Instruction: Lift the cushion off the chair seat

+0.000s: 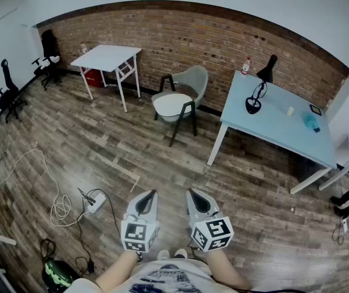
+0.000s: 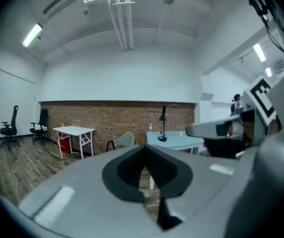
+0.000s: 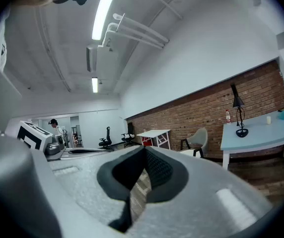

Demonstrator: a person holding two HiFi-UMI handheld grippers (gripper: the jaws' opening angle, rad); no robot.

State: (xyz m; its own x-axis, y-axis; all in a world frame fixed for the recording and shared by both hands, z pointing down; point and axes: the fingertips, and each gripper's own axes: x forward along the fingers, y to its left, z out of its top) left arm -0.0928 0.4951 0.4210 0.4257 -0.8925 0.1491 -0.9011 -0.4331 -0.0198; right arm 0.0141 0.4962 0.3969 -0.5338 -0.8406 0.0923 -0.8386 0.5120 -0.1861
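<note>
A grey shell chair point(image 1: 190, 85) stands by the brick wall, far ahead of me, with a white cushion point(image 1: 172, 105) lying on its seat. My left gripper point(image 1: 152, 193) and right gripper point(image 1: 190, 192) are held side by side low in the head view, both shut and empty, pointing toward the chair across the wooden floor. In the left gripper view the shut jaws of the left gripper point(image 2: 144, 148) frame the distant chair point(image 2: 125, 140). The right gripper view shows the right gripper point(image 3: 143, 150) with the chair point(image 3: 199, 138) small at the right.
A white folding table point(image 1: 108, 57) stands left of the chair, a light blue table point(image 1: 279, 120) with a black lamp point(image 1: 257, 93) to its right. Black office chairs point(image 1: 8, 91) line the left wall. A power strip point(image 1: 96, 201) and cables lie on the floor near my left.
</note>
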